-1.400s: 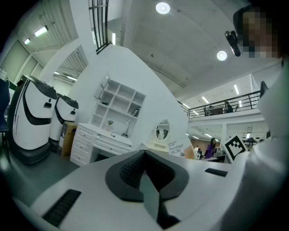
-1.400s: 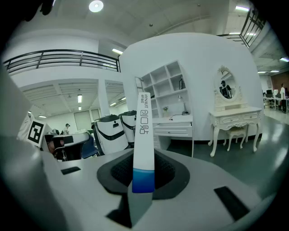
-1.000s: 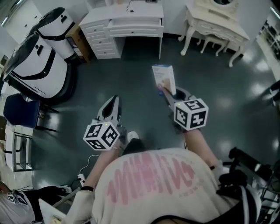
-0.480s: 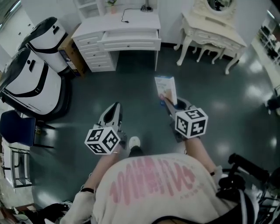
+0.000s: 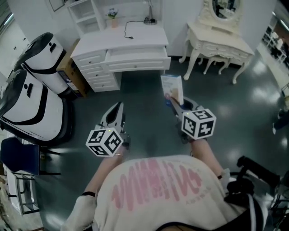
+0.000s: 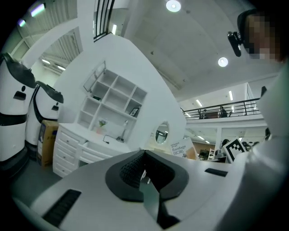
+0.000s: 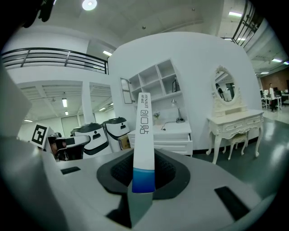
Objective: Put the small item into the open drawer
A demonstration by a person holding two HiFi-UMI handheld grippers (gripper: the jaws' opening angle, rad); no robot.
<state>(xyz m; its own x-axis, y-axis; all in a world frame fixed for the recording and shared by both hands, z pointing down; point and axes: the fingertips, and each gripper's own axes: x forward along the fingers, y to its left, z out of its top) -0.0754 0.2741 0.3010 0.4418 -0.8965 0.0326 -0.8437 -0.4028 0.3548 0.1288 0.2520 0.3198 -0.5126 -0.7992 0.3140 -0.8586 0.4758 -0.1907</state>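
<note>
My right gripper (image 5: 174,100) is shut on a small white box with a blue end (image 5: 172,88), held upright above the dark floor. In the right gripper view the box (image 7: 144,135) stands edge-on between the jaws. A white desk (image 5: 118,36) stands ahead, with its wide middle drawer (image 5: 137,54) pulled open; the same desk (image 7: 168,131) shows behind the box. My left gripper (image 5: 118,106) is level with the right one, to its left; its jaws (image 6: 144,158) are shut with nothing between them. The box (image 6: 182,148) also appears at the right of the left gripper view.
A cream dressing table with an oval mirror (image 5: 221,39) stands right of the desk. Two large white-and-black machines (image 5: 32,92) line the left side, with a brown carton (image 5: 71,67) behind them and a blue chair (image 5: 18,156) nearer me. White shelves (image 5: 85,10) rise behind the desk.
The desk and dressing table have drawn nearer and lower in the head view. Both grippers keep their places in the view, the box still in the right one.
</note>
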